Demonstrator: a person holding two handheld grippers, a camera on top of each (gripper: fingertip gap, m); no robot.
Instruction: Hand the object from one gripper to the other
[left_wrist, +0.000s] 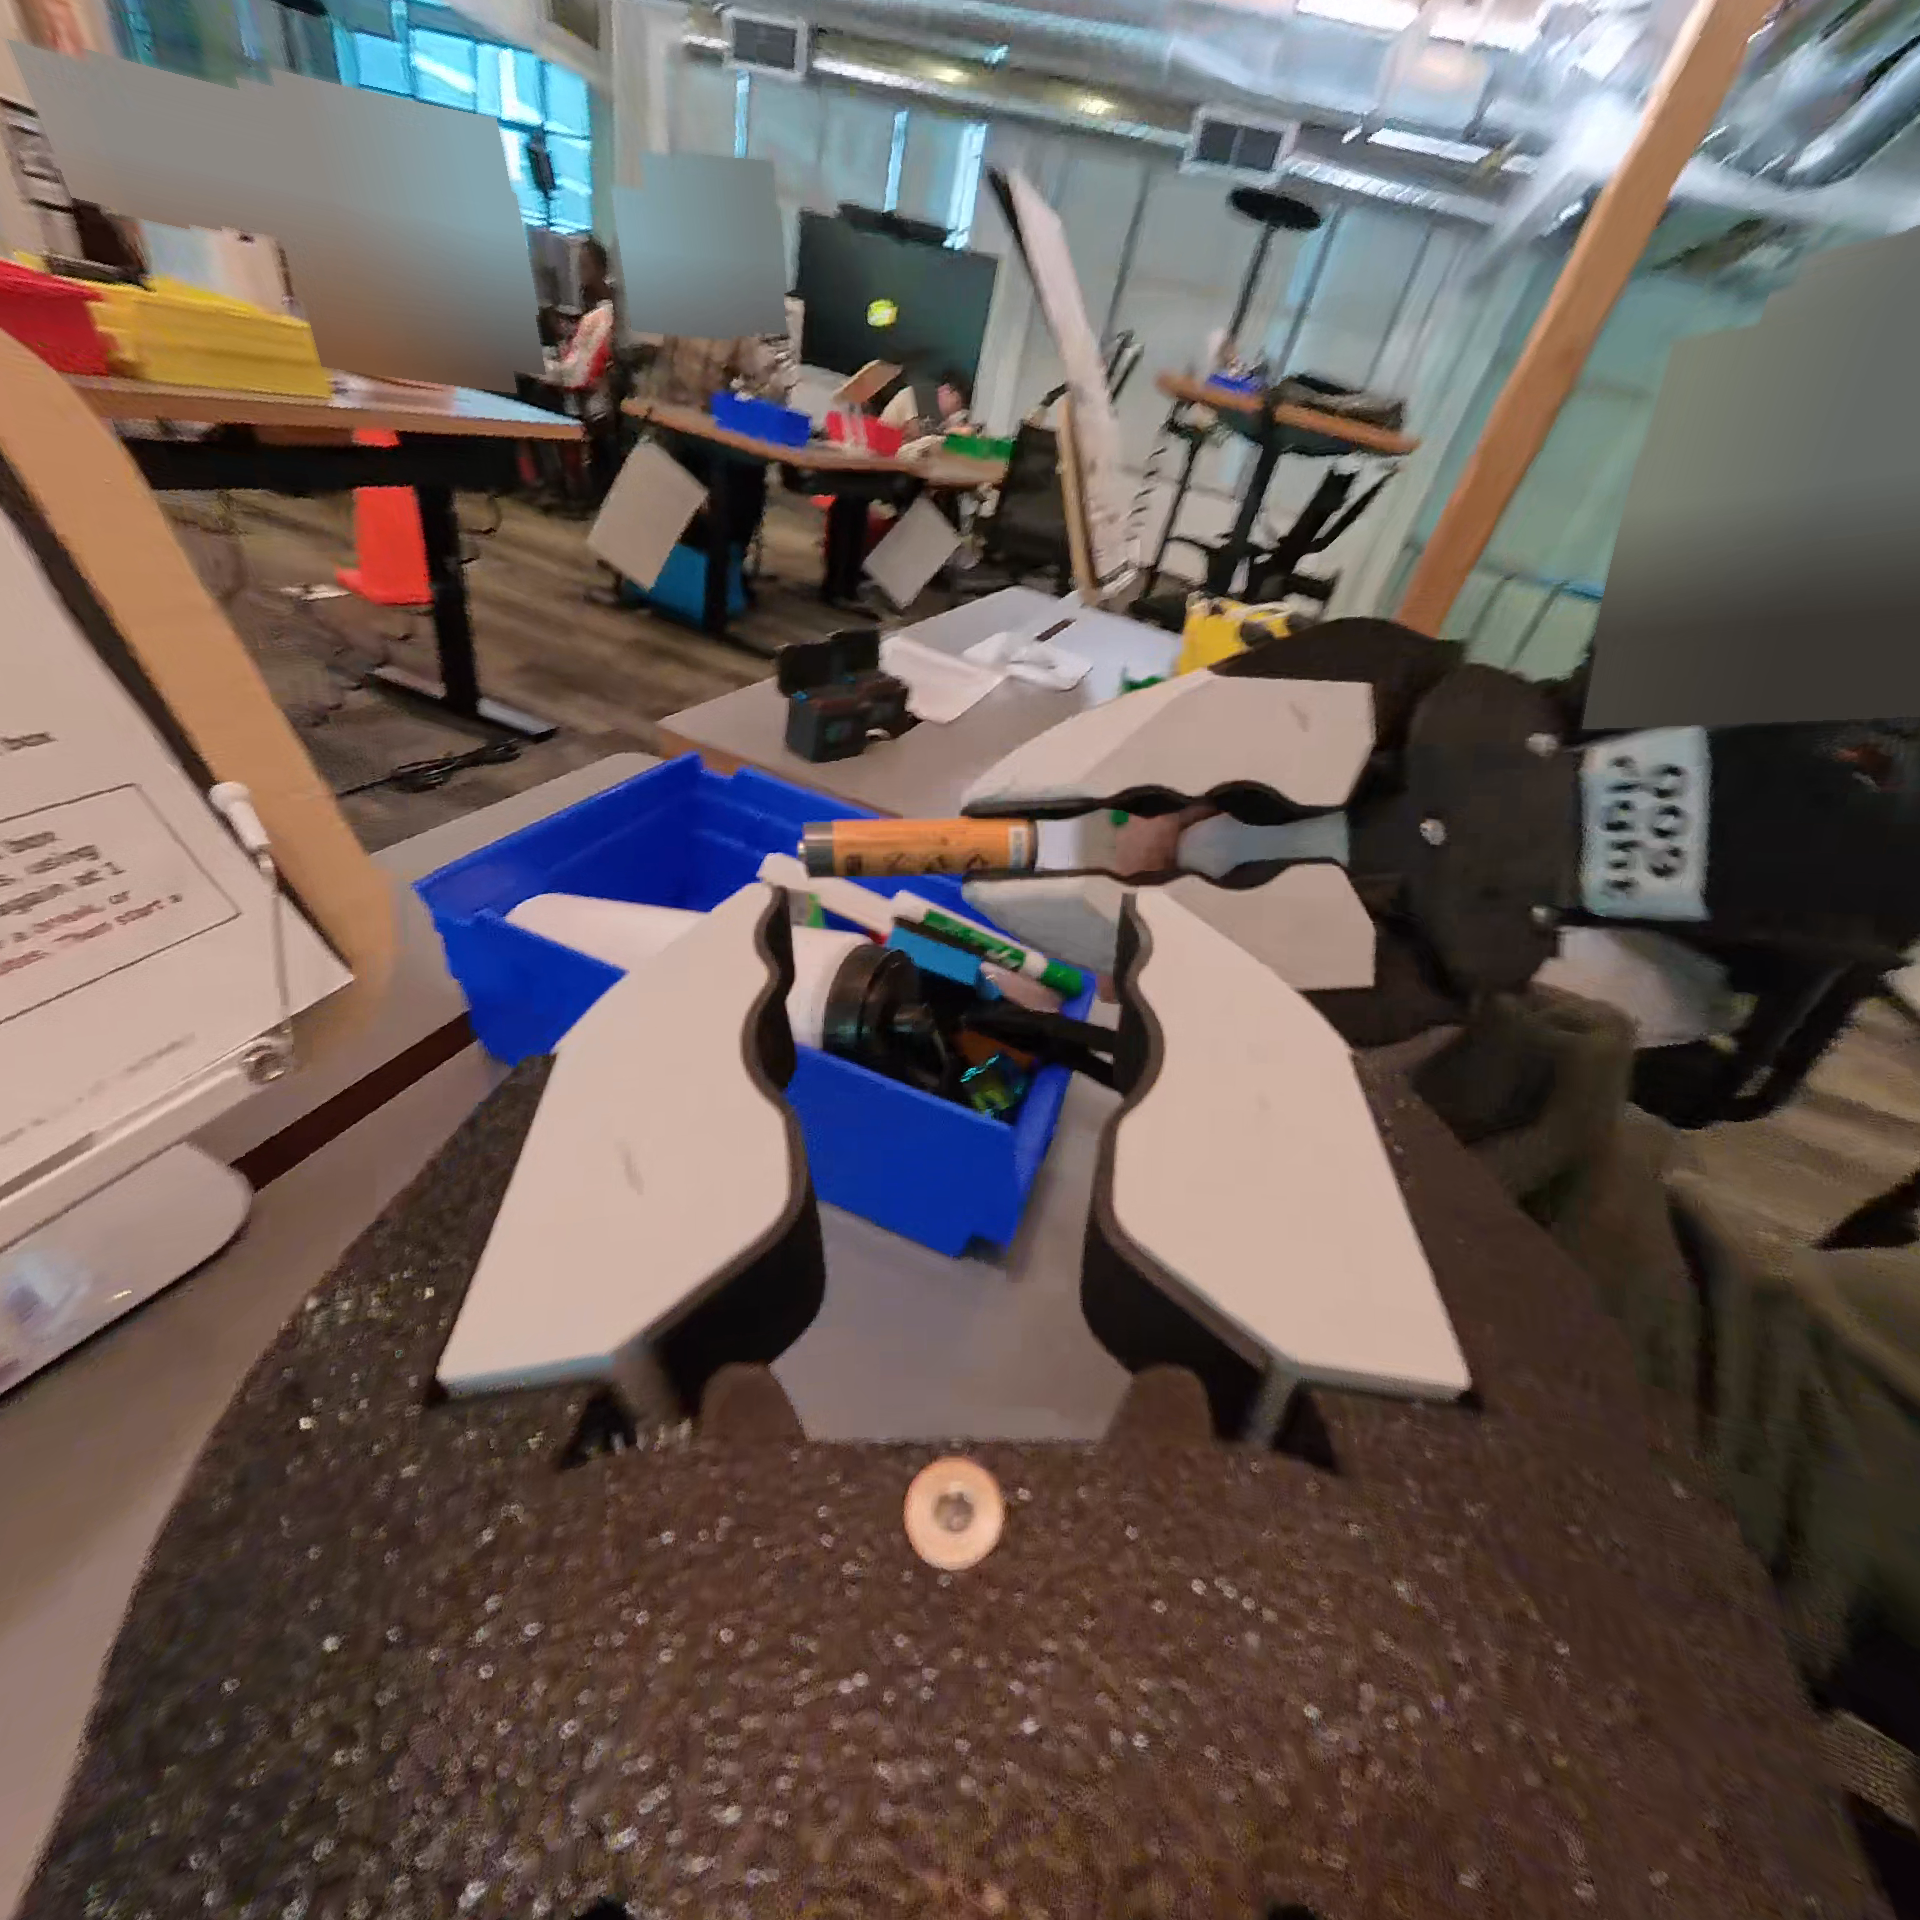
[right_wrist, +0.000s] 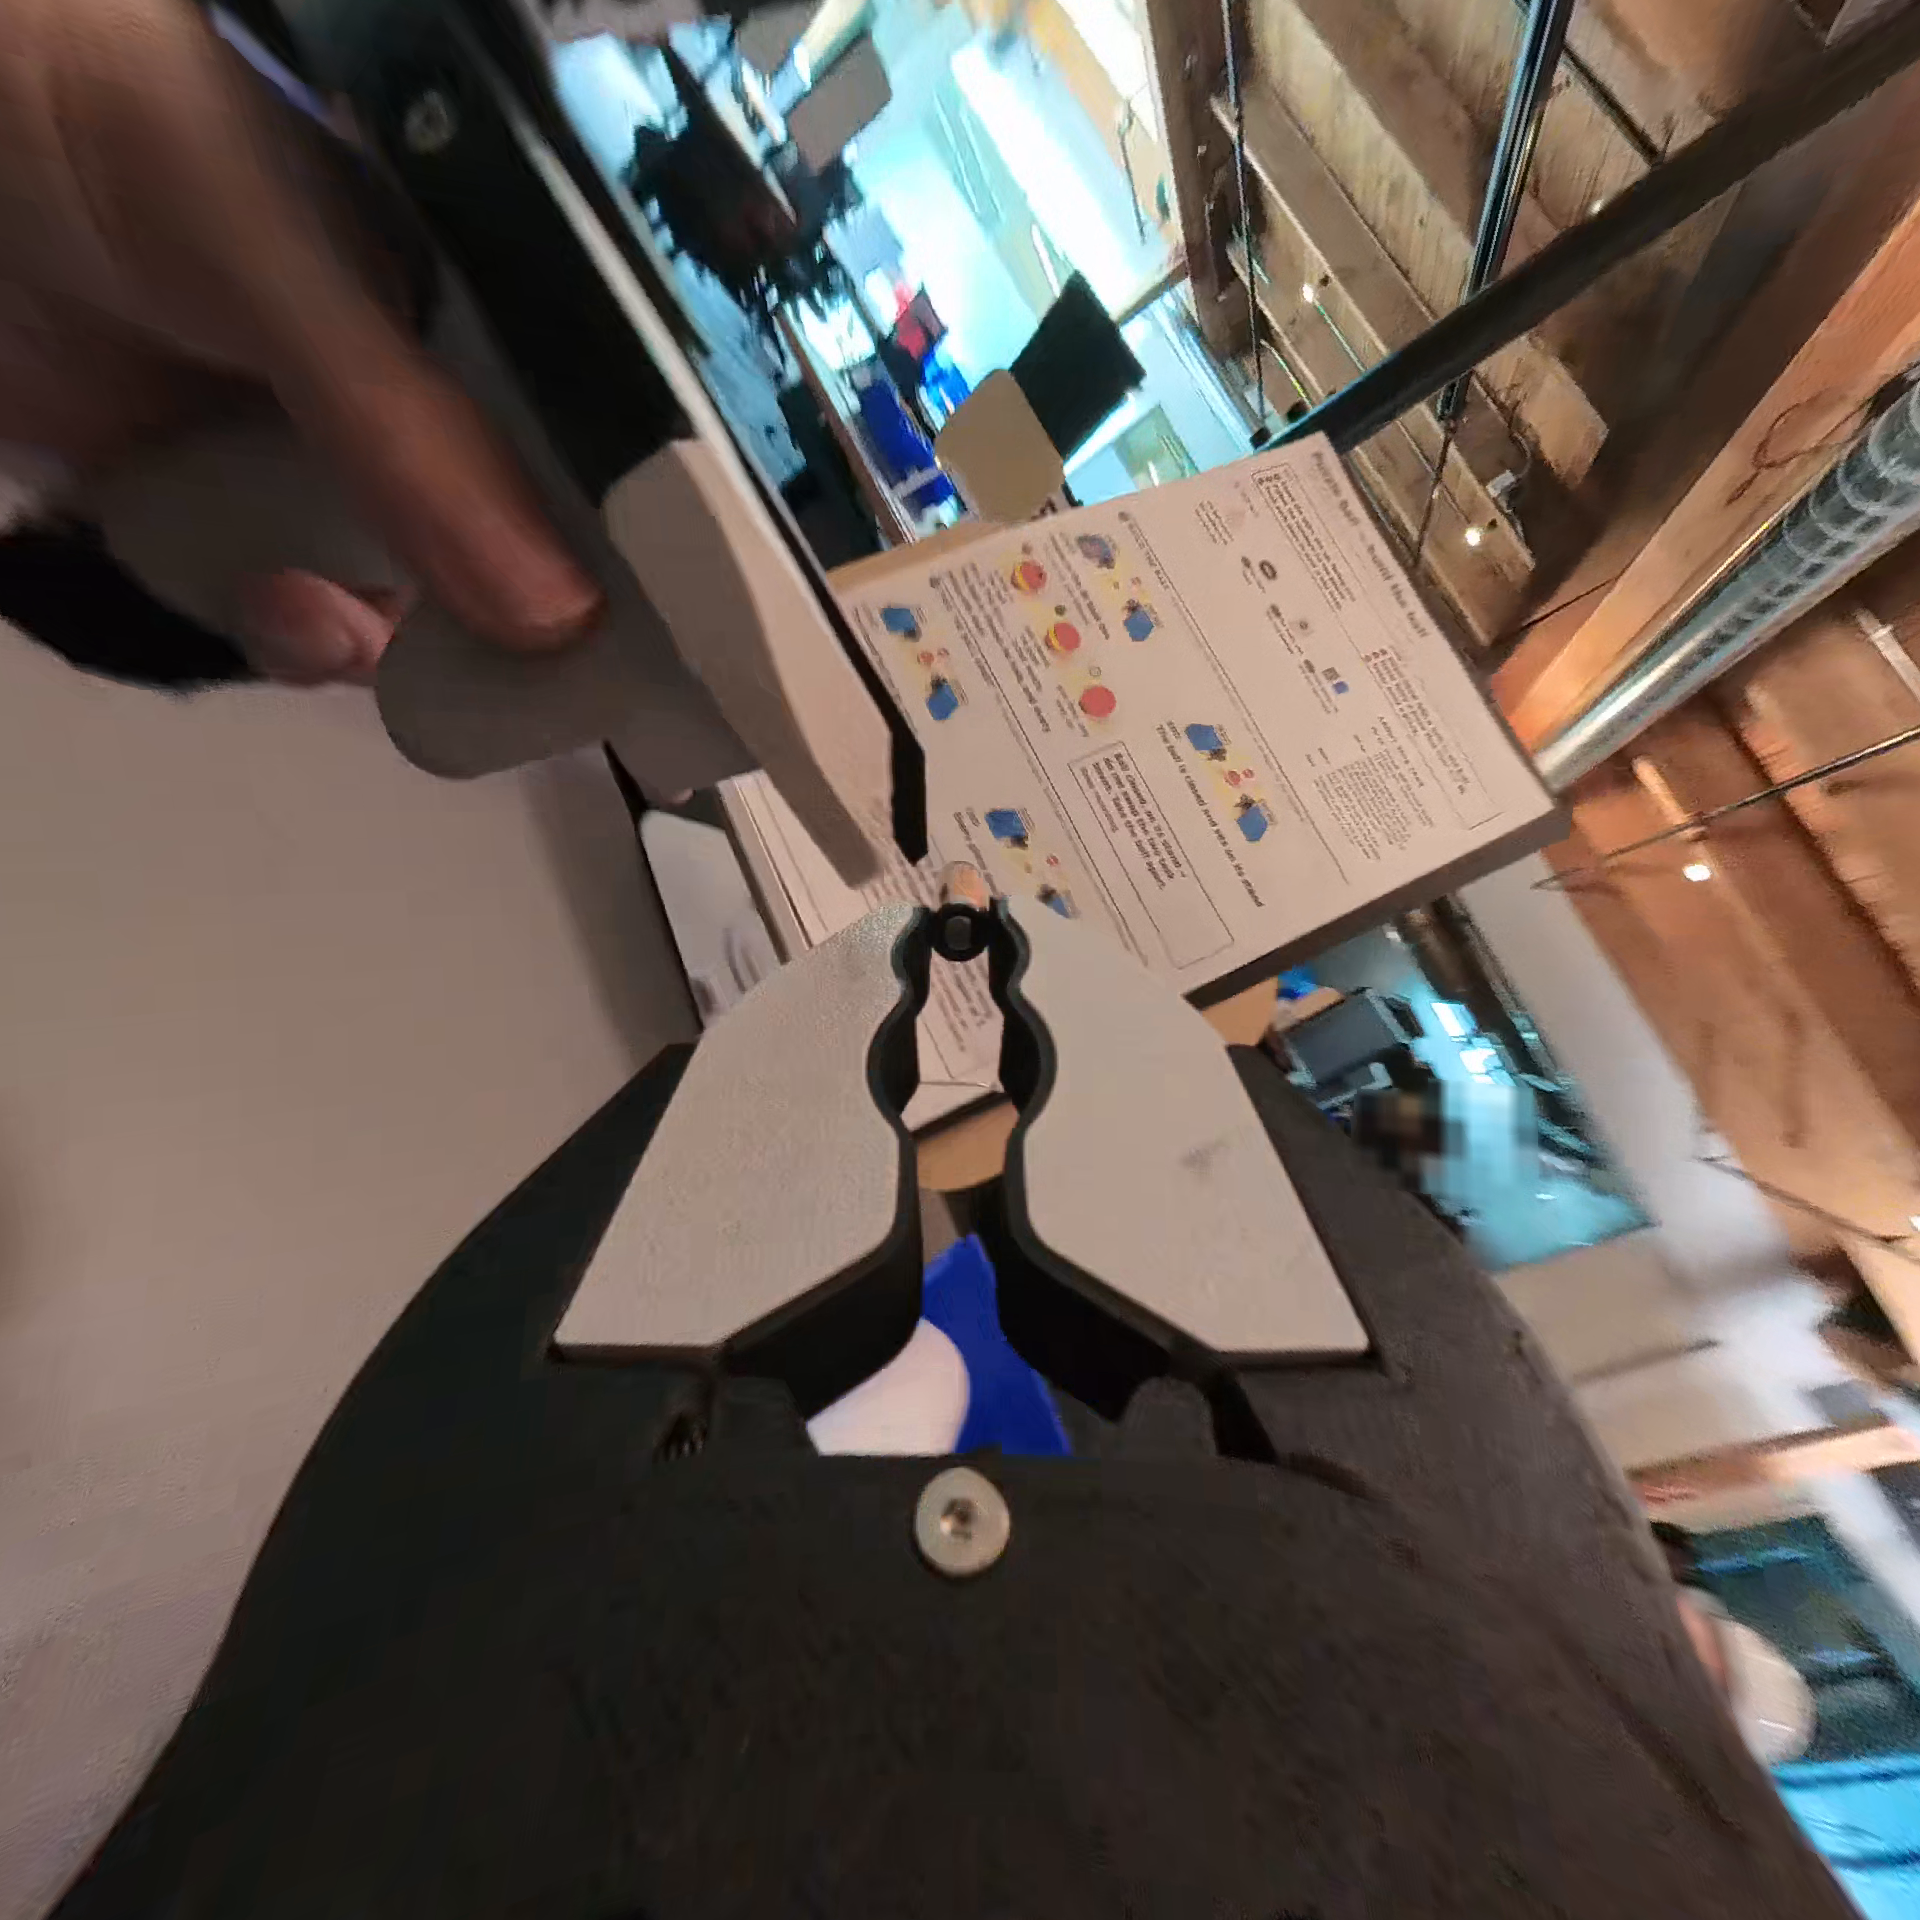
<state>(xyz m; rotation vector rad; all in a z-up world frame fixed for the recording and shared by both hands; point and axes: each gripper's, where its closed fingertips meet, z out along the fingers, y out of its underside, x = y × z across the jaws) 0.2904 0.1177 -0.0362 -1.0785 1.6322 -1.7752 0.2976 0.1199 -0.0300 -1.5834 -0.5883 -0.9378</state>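
The right gripper (left_wrist: 971, 844) is clamped on one end of an orange battery (left_wrist: 920, 844), holding it level so that most of its length sticks out free above the blue bin (left_wrist: 904, 1153) of markers and odds and ends. That grip near the end looks deliberate — it leaves bare length for the other claw to take. The left gripper (left_wrist: 951, 914) stands wide open and empty just below the battery, its fingers (left_wrist: 665, 1132) spread either side, not yet touching. In the right wrist view the battery (right_wrist: 958, 928) shows end-on, pinched at the tips — the left gripper's finger (right_wrist: 769, 717) hangs close above.
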